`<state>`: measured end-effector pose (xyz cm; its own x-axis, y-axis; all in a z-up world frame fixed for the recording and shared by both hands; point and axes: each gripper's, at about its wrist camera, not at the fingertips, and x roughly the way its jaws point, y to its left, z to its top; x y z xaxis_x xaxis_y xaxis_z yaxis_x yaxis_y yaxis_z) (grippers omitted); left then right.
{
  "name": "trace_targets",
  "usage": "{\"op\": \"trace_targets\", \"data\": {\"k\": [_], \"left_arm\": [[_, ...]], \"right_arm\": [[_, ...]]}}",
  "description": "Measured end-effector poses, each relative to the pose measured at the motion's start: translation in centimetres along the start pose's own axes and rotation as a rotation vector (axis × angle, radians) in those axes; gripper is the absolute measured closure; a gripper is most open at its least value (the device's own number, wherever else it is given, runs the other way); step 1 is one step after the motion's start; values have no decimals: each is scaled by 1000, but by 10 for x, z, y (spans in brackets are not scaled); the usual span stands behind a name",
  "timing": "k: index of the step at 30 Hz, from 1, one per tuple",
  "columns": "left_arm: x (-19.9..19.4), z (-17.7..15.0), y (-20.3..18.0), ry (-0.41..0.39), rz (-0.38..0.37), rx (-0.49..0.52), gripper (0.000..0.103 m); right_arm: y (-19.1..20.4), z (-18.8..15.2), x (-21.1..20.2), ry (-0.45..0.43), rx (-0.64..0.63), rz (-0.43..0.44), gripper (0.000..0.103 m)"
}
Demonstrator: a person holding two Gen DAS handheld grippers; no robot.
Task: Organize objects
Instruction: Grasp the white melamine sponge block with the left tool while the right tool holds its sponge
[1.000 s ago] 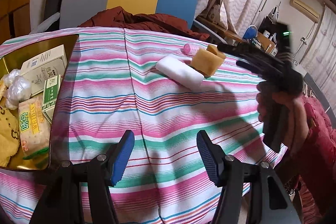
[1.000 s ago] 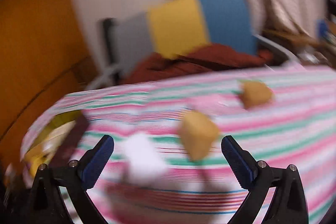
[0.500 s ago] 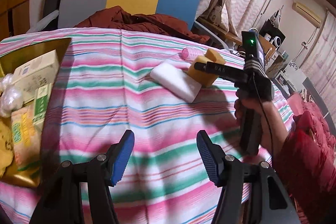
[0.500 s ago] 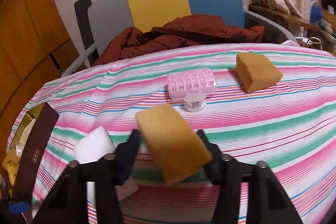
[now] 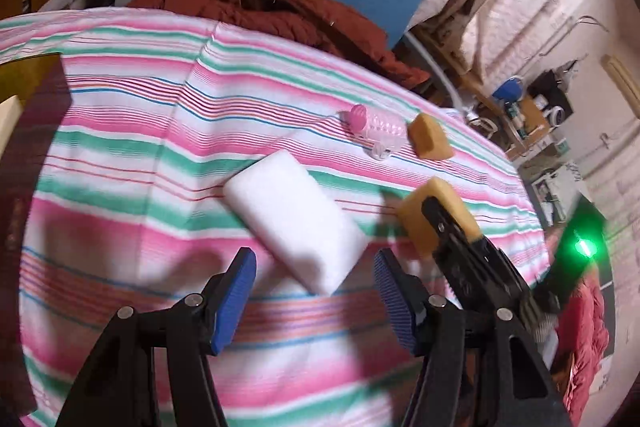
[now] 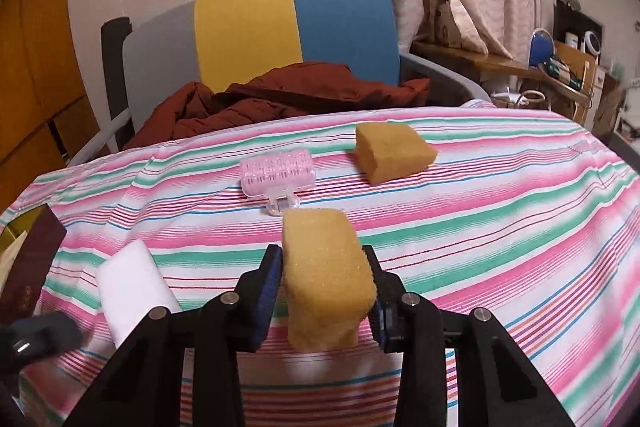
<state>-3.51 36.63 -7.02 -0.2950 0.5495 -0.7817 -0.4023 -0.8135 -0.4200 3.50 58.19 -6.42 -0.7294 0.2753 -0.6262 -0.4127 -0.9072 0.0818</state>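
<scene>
My right gripper (image 6: 326, 291) has just been closing and now pinches the yellow sponge (image 6: 326, 275) between its pads, squeezing its sides. My left gripper (image 5: 314, 297) stands half open, holding nothing, its fingertips just short of the white sponge (image 5: 296, 219). Beyond lie the pink roller (image 6: 278, 173) and a second yellow sponge (image 6: 392, 153), apart, near the striped tablecloth (image 6: 500, 227)'s far edge. Bare cloth spreads to my right.
</scene>
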Motion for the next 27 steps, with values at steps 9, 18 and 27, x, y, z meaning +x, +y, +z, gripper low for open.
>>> {"op": "trace_targets", "data": {"k": [9,18,27], "left_arm": [[49,25,-18,95,112,-40,29],[37,9,-12,24,124,90,53],[7,-8,9,15,-16,-9,81]], "right_arm": [[-18,-4,-6,-44,97,-16,64],[-13,-5,-8,-60,73,-34,64],[-20,-6,-9,-64,113,-29,64]]}}
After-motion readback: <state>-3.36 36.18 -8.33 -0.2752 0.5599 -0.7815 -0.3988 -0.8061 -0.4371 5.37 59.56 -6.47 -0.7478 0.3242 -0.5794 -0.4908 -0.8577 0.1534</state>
